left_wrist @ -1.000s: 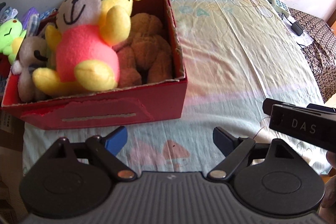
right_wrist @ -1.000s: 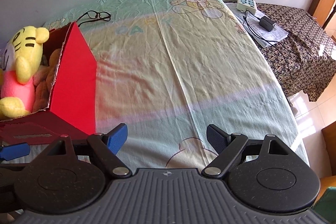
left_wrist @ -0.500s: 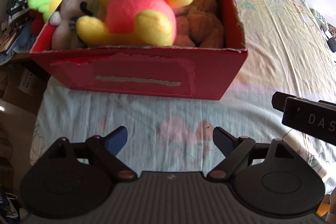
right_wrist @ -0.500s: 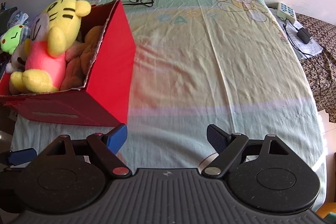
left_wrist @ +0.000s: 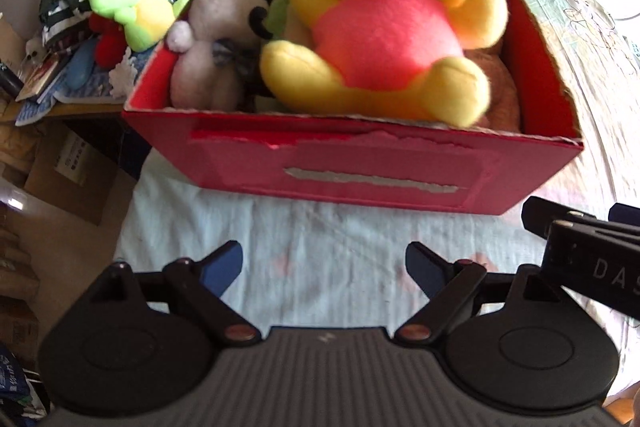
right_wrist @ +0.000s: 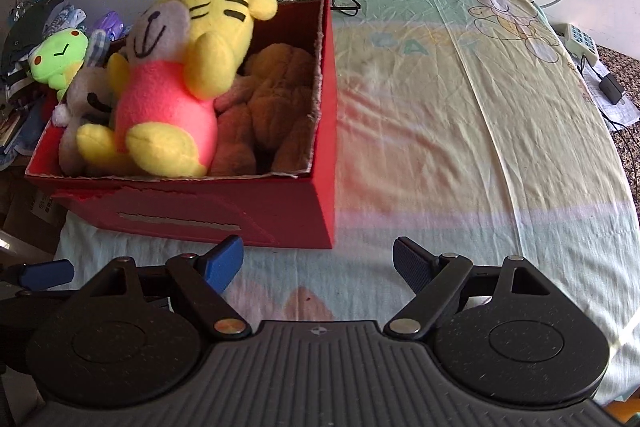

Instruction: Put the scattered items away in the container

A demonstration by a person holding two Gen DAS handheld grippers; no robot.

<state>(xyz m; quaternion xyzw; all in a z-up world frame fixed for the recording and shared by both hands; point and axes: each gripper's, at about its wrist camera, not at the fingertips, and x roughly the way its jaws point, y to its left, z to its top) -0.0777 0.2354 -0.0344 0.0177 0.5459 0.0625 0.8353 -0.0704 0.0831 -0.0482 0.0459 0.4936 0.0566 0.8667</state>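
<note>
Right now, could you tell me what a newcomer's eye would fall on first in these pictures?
First the big yellow tiger plush in a pink shirt, sitting atop the toys that fill the red box on the bed sheet. Next, the lime-green plush on the cluttered side table beyond the box. Both tongs, left and right, hang open and empty.

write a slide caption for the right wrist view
Open right tool above the bedsheet, facing a red box full of plush toys.

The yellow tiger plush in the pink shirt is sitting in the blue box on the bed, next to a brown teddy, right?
Not quite: the box is red, not blue, as the right wrist view shows. The yellow tiger plush does sit in it, beside the brown teddy.
</note>
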